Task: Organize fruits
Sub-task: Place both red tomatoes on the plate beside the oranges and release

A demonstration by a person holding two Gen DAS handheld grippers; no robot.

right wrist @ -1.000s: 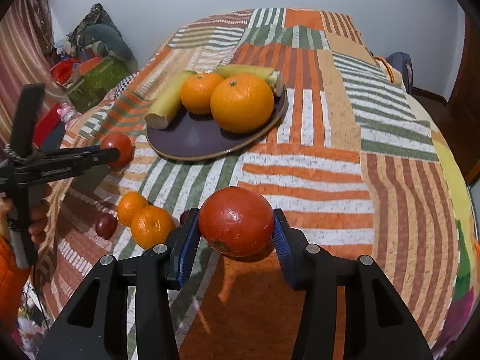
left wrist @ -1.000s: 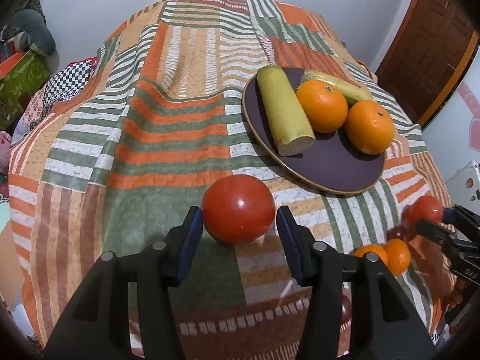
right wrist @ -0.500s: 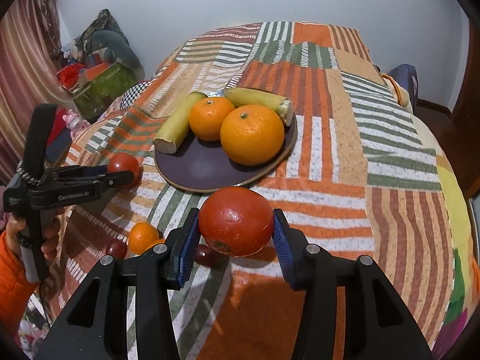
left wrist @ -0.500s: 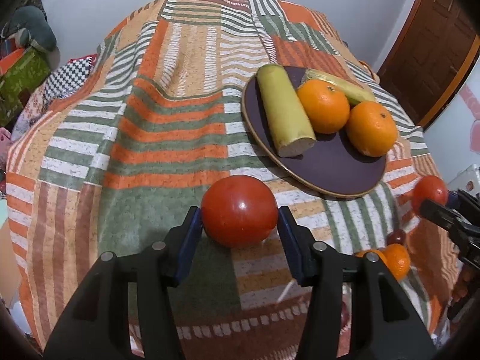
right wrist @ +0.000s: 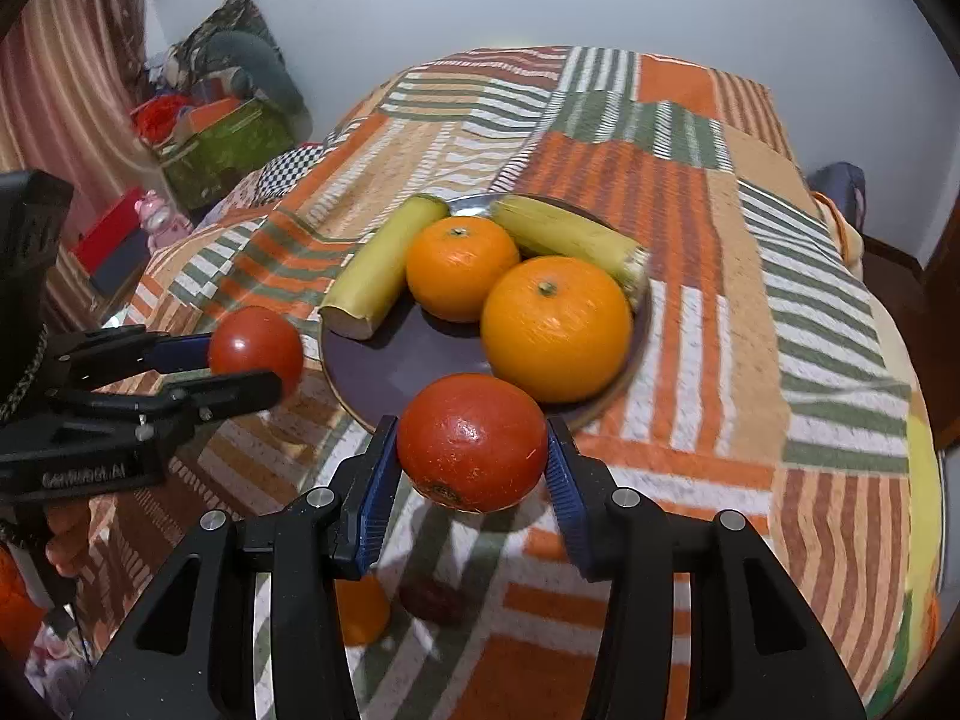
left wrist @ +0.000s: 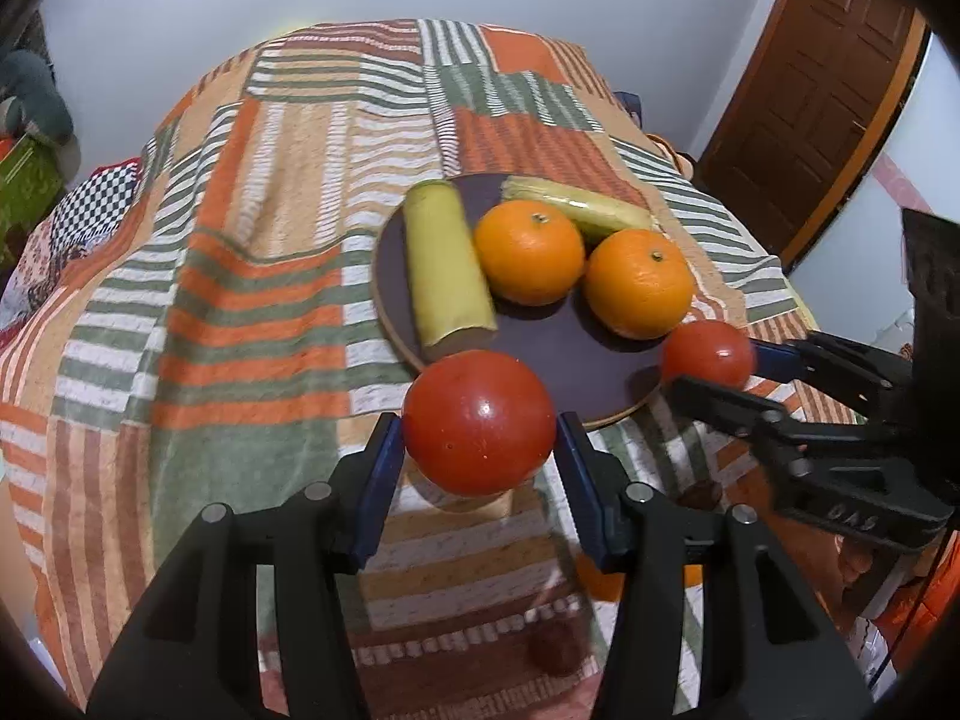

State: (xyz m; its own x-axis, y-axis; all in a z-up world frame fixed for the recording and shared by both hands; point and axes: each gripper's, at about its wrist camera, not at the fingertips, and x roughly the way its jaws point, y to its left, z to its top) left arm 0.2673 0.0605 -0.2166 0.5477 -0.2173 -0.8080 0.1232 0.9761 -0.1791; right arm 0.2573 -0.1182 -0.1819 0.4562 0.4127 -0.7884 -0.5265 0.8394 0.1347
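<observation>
My left gripper [left wrist: 479, 438] is shut on a red tomato [left wrist: 480, 414], held just above the near rim of the dark purple plate [left wrist: 564, 372]. My right gripper [right wrist: 471, 450] is shut on a second red tomato [right wrist: 472, 432] at the plate's near edge [right wrist: 390, 372]. Each gripper shows in the other's view: the right gripper [left wrist: 714, 363] with its tomato [left wrist: 708, 351], the left gripper [right wrist: 240, 363] with its tomato [right wrist: 256, 348]. On the plate lie two oranges [left wrist: 529, 252] [left wrist: 639, 283], a yellow-green banana piece [left wrist: 447, 267] and a corn cob [left wrist: 576, 210].
A striped patchwork blanket [left wrist: 240, 300] covers the surface. Below the grippers lie a small orange [right wrist: 360, 612] and a dark small fruit [right wrist: 432, 600] on the blanket. A brown door [left wrist: 810, 90] stands at the right; boxes and bags [right wrist: 222, 144] pile up at the left.
Both grippers have carried their tomatoes forward to the plate's near rim and drawn closer together. The small fruits on the blanket have slipped under the grippers.
</observation>
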